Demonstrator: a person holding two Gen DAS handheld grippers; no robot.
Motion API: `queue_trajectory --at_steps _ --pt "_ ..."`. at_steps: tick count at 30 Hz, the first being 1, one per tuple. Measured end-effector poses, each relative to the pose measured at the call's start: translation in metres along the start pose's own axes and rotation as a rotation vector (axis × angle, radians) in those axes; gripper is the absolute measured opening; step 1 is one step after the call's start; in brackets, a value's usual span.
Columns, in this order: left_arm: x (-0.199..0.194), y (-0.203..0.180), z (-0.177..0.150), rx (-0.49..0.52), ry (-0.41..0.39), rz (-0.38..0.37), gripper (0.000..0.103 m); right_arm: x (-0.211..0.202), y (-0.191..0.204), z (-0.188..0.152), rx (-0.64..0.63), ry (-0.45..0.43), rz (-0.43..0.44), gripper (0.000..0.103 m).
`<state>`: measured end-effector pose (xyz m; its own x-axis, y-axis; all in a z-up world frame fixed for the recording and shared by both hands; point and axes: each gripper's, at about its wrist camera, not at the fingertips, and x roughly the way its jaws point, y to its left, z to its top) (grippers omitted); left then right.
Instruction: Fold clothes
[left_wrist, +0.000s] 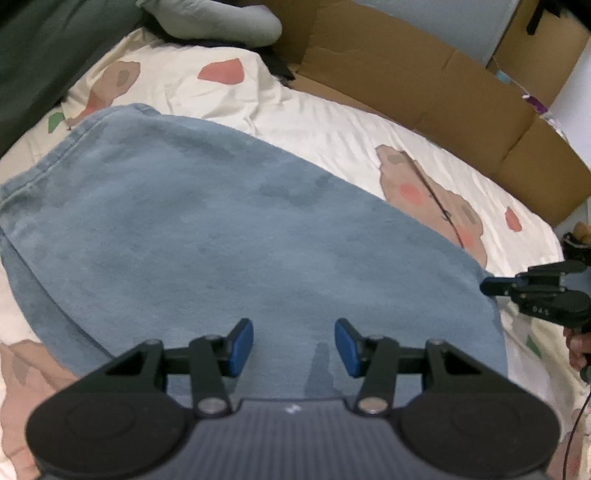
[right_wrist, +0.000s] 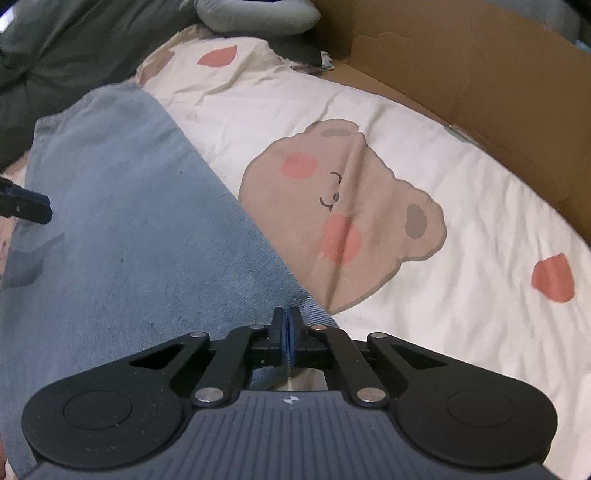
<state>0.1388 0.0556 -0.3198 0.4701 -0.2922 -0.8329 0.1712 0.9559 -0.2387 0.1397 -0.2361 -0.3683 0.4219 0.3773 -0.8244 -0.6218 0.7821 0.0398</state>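
Left wrist view: the jeans (left_wrist: 229, 236) are spread flat across the sheet (left_wrist: 332, 125), a big slab of faded blue denim with a stitched hem along the far left edge and a few darker blotches in the weave. The sheet is cream cotton, lightly wrinkled, printed with brown bears and pink patches. The left gripper (left_wrist: 293, 347) hangs over the near part of the denim with its blue pads spread apart and nothing between them. At the right edge of the denim the right gripper (left_wrist: 491, 286) pokes in side-on. Far side: a brown cardboard box (left_wrist: 424, 74) with its flaps open, contents not visible, plus a grey pillow (left_wrist: 221, 22) and a dark green blanket (left_wrist: 44, 55).

Right wrist view: the right gripper (right_wrist: 287, 332) has its pads pressed together, pinching the denim's right edge right where it meets the sheet (right_wrist: 461, 206). The jeans (right_wrist: 129, 229) run off to the far left, twill grain easy to see. A bear face (right_wrist: 340, 210) sits creased just beside them. One finger of the left gripper (right_wrist: 26, 206) shows at the left edge.
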Motion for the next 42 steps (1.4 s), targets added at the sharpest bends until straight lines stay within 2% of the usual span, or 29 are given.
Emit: queue_trajectory --at_steps 7,11,13,25,31,36,40,42 --pt "0.003 -0.018 -0.006 0.058 0.028 -0.039 0.052 -0.011 0.012 -0.018 0.007 0.003 0.029 0.011" --pt "0.004 -0.026 -0.01 0.055 0.047 -0.061 0.052 -0.018 0.021 -0.026 -0.012 0.023 0.032 0.011" --pt "0.004 -0.031 -0.012 0.063 0.056 -0.073 0.052 -0.022 0.026 -0.031 -0.028 0.028 0.038 0.014" --pt "0.001 -0.04 -0.028 0.12 0.113 -0.097 0.052 -0.046 0.065 -0.053 -0.067 0.026 0.129 0.014" --pt "0.0 -0.039 -0.035 0.122 0.119 -0.126 0.052 -0.051 0.081 -0.059 -0.093 0.026 0.173 0.027" --pt "-0.003 -0.038 -0.042 0.124 0.133 -0.143 0.051 -0.055 0.097 -0.067 -0.151 0.038 0.207 0.028" --pt "-0.008 -0.038 -0.049 0.128 0.146 -0.159 0.051 -0.057 0.114 -0.076 -0.243 0.036 0.212 0.037" --pt "-0.013 -0.036 -0.055 0.123 0.16 -0.17 0.05 -0.057 0.12 -0.079 -0.275 0.036 0.218 0.037"
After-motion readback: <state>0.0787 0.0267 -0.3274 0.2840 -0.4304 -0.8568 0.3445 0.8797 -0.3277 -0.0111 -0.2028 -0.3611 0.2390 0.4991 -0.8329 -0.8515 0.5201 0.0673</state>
